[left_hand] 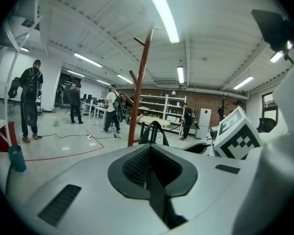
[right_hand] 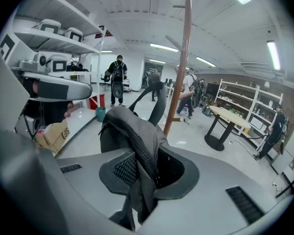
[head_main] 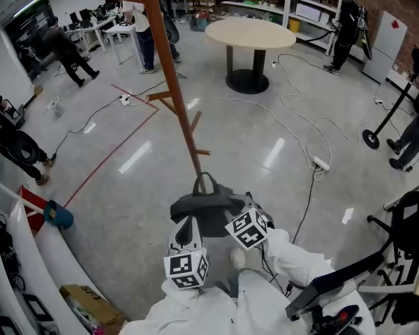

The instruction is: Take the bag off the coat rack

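The brown wooden coat rack (head_main: 174, 82) rises from the floor straight ahead, its pole (left_hand: 141, 87) also showing in both gripper views (right_hand: 181, 67). A dark grey bag (head_main: 206, 211) hangs low in front of me near the pole's foot, its handle loop upright and free of the pegs. My right gripper (head_main: 243, 211) is shut on a mesh strap of the bag (right_hand: 132, 126), which runs through the jaws (right_hand: 144, 173). My left gripper (head_main: 188, 227) holds the bag's near left edge; a dark strap passes through its shut jaws (left_hand: 147, 168), and the bag's handle (left_hand: 154, 131) shows beyond.
A round table (head_main: 250, 32) stands behind the rack. Cables and a power strip (head_main: 321, 163) lie on the floor to the right. A cardboard box (head_main: 91, 302) and shelving sit at the lower left, black stands (head_main: 377, 135) at the right. Several people stand around.
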